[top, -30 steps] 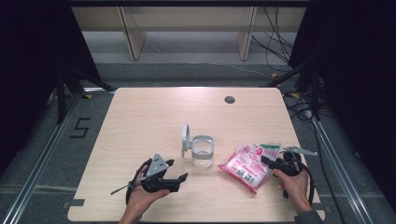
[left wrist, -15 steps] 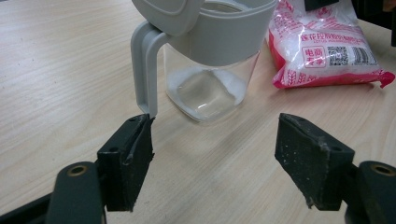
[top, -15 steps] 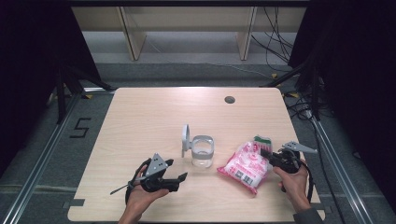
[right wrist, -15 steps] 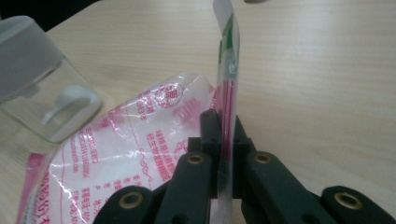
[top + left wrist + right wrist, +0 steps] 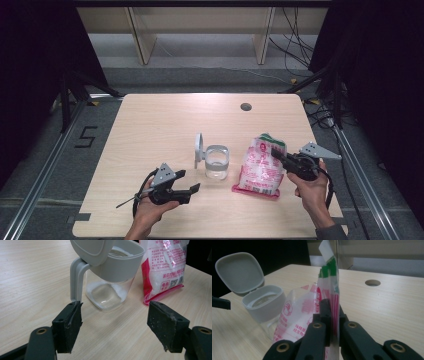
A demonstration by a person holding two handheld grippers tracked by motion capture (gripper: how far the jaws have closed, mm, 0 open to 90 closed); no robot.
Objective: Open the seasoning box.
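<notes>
Since 1 second ago: bag [image 5: 261, 166] has gone from lying flat to standing tilted on its bottom edge, lifted by its top; right gripper [image 5: 278, 155] has risen with it, and its jaws have just been closing onto the bag's top seam. Left gripper [image 5: 192, 190] and jar [image 5: 217, 162] unchanged.

Item 1, right gripper [image 5: 331, 305]: jaws pinched tight on the green-and-white top edge of the bag [image 5: 307, 312], film sandwiched between them. Held by the right hand [image 5: 311, 187] at the table's right front.

Item 2, bag: pink and white pouch of white granules. Long axis near upright, leaning slightly away from the jar; bottom seam rests on the table [image 5: 165, 125]. Top appears sealed; cannot tell for sure.

Item 3, jar: clear body, grey collar, hinged lid [image 5: 199, 146] flipped open and standing upright on the jar's left. Thin layer of white powder at the bottom [image 5: 106, 293]; otherwise empty. Sits just left of the bag, apart from it.

Item 4, left gripper [image 5: 115, 326]: jaws wide apart, empty, aimed at the jar from the front, close to it, not touching.

Key relation: jar mouth lies left of and below the gripped bag top; left gripper is nearer the jar, right nearer the bag. Likely next: steady the jar, bring the bag over it.
</notes>
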